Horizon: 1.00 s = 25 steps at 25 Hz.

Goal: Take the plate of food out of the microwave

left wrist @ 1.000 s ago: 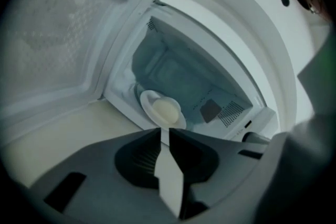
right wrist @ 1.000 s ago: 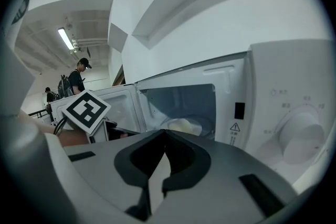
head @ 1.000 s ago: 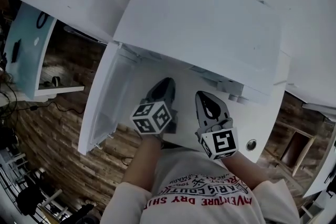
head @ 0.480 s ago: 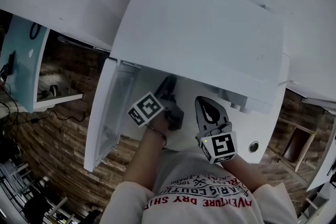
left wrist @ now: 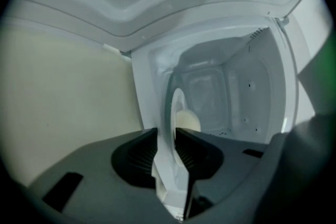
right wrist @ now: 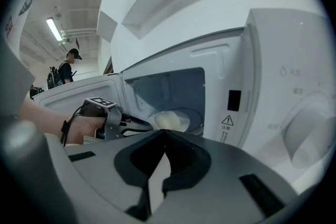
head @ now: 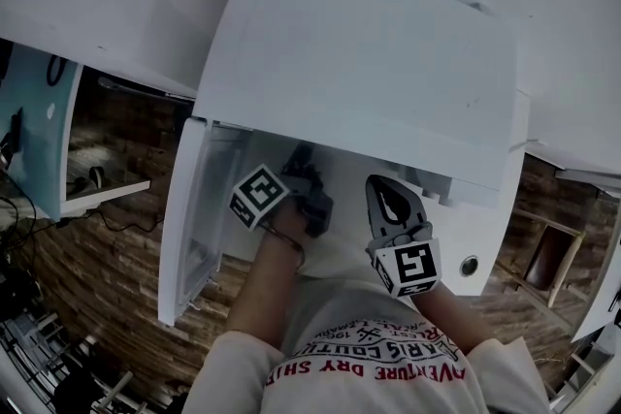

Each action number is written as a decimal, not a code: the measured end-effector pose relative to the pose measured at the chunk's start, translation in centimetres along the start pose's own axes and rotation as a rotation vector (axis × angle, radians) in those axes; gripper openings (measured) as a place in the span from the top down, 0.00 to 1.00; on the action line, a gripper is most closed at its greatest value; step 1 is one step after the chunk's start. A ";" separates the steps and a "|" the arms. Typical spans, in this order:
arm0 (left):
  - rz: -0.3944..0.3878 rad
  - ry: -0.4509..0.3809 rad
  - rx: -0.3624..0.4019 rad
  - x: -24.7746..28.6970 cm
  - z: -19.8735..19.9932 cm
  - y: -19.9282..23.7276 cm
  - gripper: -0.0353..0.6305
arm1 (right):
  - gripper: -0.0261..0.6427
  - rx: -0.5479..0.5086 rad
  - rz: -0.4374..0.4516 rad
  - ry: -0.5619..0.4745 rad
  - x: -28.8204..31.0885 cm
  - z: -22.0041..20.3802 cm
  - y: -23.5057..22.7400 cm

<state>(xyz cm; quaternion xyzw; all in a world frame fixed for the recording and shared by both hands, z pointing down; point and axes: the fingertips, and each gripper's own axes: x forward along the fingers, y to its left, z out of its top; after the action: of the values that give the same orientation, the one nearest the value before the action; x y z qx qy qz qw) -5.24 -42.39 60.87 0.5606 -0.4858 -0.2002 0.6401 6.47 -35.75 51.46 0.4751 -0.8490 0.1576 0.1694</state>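
Note:
The white microwave [head: 359, 53] stands with its door [head: 194, 208] swung open to the left. Inside, a white plate [right wrist: 184, 119] carries a pale lump of food [right wrist: 169, 121]. My left gripper [right wrist: 144, 124] is rolled on its side at the mouth of the cavity. Its jaws opened wide and have just been closing a little. In the left gripper view the plate's rim [left wrist: 176, 107] lies edge-on in the gap of that gripper [left wrist: 167, 131], with the food [left wrist: 189, 120] behind; no pad visibly presses it. My right gripper [right wrist: 165, 134] hangs shut and empty before the control panel.
The control panel with a round dial [right wrist: 310, 134] sits right of the cavity. The open door walls off the left side. A white desk [head: 58, 141] stands at the far left over the wooden floor. A person [right wrist: 65, 73] stands far off in the background.
The left gripper has rolled onto its side and pushed further into the microwave's opening, and its jaws have spread. The right gripper has hardly shifted.

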 end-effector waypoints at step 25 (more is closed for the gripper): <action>-0.171 -0.026 -0.020 -2.9 -0.9 -3.1 0.92 | 0.94 -0.014 -0.014 0.004 -2.6 -0.4 0.0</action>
<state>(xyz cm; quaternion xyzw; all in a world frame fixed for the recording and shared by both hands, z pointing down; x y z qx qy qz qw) -4.89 -40.52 56.99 0.5912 -0.4422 -0.2661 0.6198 7.79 -33.65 50.66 0.4794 -0.8464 0.1514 0.1755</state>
